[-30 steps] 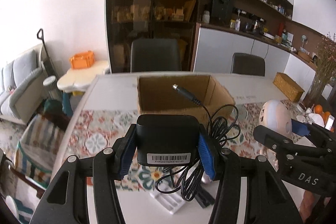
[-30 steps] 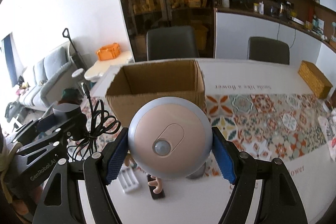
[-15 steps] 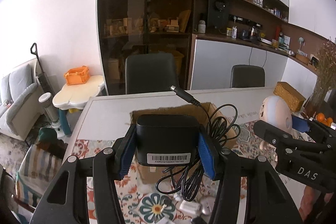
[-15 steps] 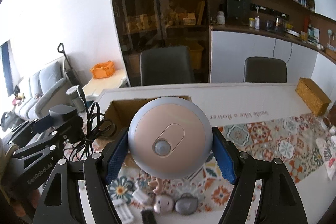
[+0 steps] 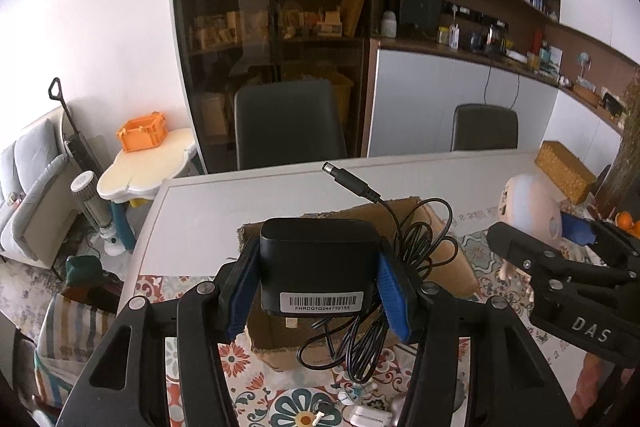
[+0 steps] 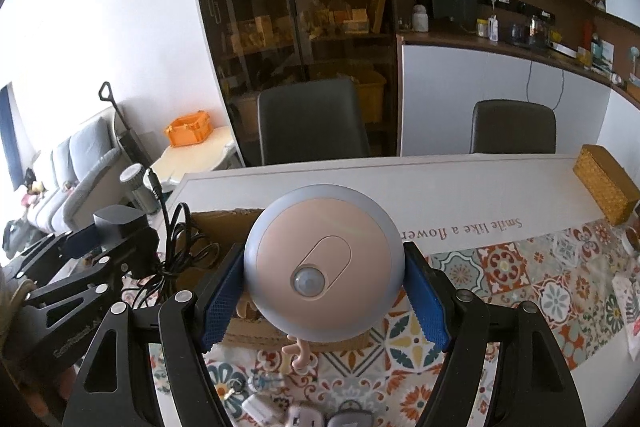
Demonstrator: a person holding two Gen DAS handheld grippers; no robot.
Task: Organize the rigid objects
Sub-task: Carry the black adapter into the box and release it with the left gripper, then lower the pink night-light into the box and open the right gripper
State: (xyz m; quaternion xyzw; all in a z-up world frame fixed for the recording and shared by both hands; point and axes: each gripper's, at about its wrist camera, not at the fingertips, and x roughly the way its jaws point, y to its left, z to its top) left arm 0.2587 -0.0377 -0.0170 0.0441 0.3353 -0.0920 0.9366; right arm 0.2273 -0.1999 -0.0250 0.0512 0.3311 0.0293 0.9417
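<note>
My left gripper (image 5: 318,291) is shut on a black power adapter (image 5: 318,263) with a barcode label; its black cable (image 5: 404,259) hangs coiled to the right. My right gripper (image 6: 324,291) is shut on a round pink and grey sensor light (image 6: 323,263). Both are held above the table, in front of an open cardboard box (image 5: 444,259), which also shows in the right wrist view (image 6: 224,227). The right gripper with the light appears at the right of the left wrist view (image 5: 560,267); the left gripper with the adapter appears at the left of the right wrist view (image 6: 100,259).
Small items lie on the patterned mat (image 6: 520,279) below the grippers: white chargers (image 6: 256,407) and grey gadgets (image 6: 352,419). A wicker basket (image 6: 604,183) stands at the table's far right. Two dark chairs (image 6: 312,119) stand behind the table.
Both grippers have risen with their loads; the box and table now sit lower in both views, and the small items on the mat have dropped toward the bottom edge.
</note>
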